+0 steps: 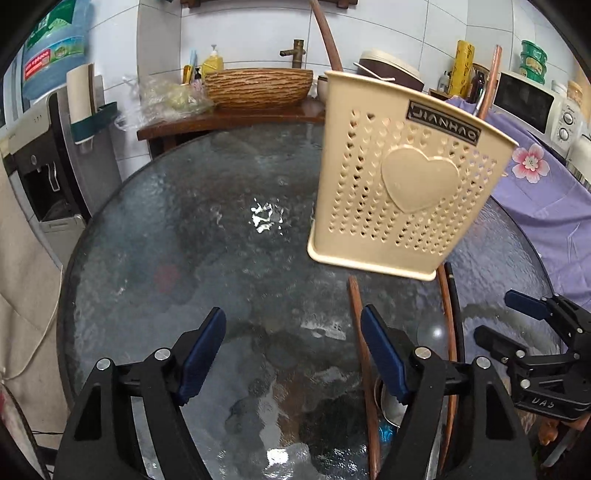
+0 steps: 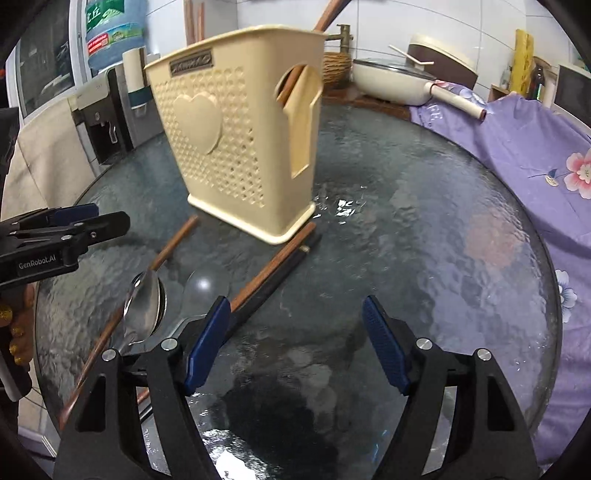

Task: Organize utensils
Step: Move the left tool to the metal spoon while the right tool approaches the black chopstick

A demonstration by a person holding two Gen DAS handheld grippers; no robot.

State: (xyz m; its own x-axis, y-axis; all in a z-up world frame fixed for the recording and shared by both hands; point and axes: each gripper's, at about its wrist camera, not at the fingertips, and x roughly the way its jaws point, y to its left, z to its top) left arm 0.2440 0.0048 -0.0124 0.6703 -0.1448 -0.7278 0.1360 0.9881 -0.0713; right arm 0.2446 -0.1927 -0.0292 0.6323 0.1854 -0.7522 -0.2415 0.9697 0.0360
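A beige perforated utensil holder (image 1: 402, 177) with a heart on its side stands on the round glass table (image 1: 207, 236); it also shows in the right wrist view (image 2: 240, 140), with brown chopsticks (image 2: 194, 18) standing in it. Loose brown chopsticks (image 2: 273, 258) and a dark one lie on the glass in front of the holder. A metal spoon (image 2: 142, 299) lies to their left. My left gripper (image 1: 295, 358) is open and empty above the glass, a brown chopstick (image 1: 364, 354) beside its right finger. My right gripper (image 2: 295, 339) is open and empty; it also shows in the left wrist view (image 1: 509, 317).
A purple floral cloth (image 2: 517, 147) covers the table's right side. A white pan (image 2: 391, 81), a wicker bowl (image 1: 258, 86), a microwave (image 1: 528, 99) and a water dispenser (image 1: 44, 155) stand beyond the table.
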